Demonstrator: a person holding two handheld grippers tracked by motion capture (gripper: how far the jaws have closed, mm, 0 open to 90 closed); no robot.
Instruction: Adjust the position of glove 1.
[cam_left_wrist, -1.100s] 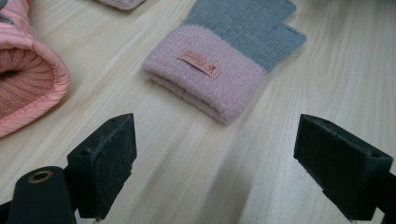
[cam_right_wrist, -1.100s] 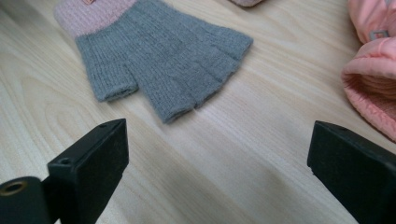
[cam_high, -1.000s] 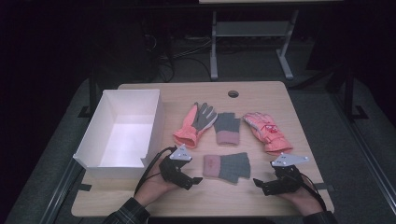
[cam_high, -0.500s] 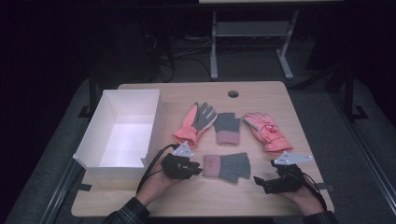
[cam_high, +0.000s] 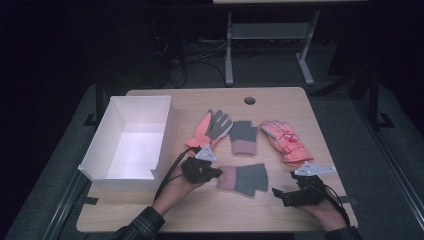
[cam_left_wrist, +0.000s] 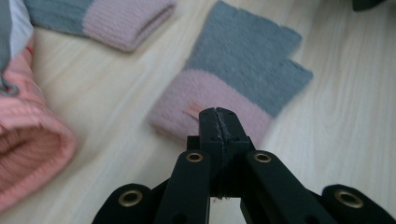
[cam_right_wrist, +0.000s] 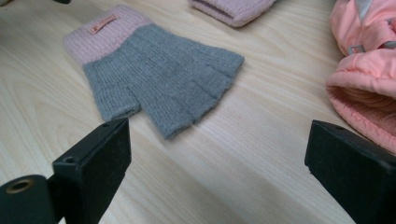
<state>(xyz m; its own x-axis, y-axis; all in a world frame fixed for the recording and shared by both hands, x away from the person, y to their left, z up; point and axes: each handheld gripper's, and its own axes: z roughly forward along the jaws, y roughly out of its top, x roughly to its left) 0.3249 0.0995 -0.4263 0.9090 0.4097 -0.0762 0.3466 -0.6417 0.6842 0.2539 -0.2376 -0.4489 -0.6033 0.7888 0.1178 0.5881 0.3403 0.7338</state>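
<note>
My left claw (cam_high: 216, 173), black with two jaws and a grey three-cornered plate on top, sits near the front edge of the desk, left of the middle, pointing to the right across the desk. Its jaws have just been closing and now meet tip to tip (cam_left_wrist: 218, 122), with nothing visibly caught between them. My left hand (cam_high: 176, 187) cups it from behind, the plaid sleeve coming in from the front edge. My right claw (cam_high: 280, 192) lies low near the front right corner, pointing left, its jaws spread wide apart. My right hand (cam_high: 325, 212) grips it from behind.
</note>
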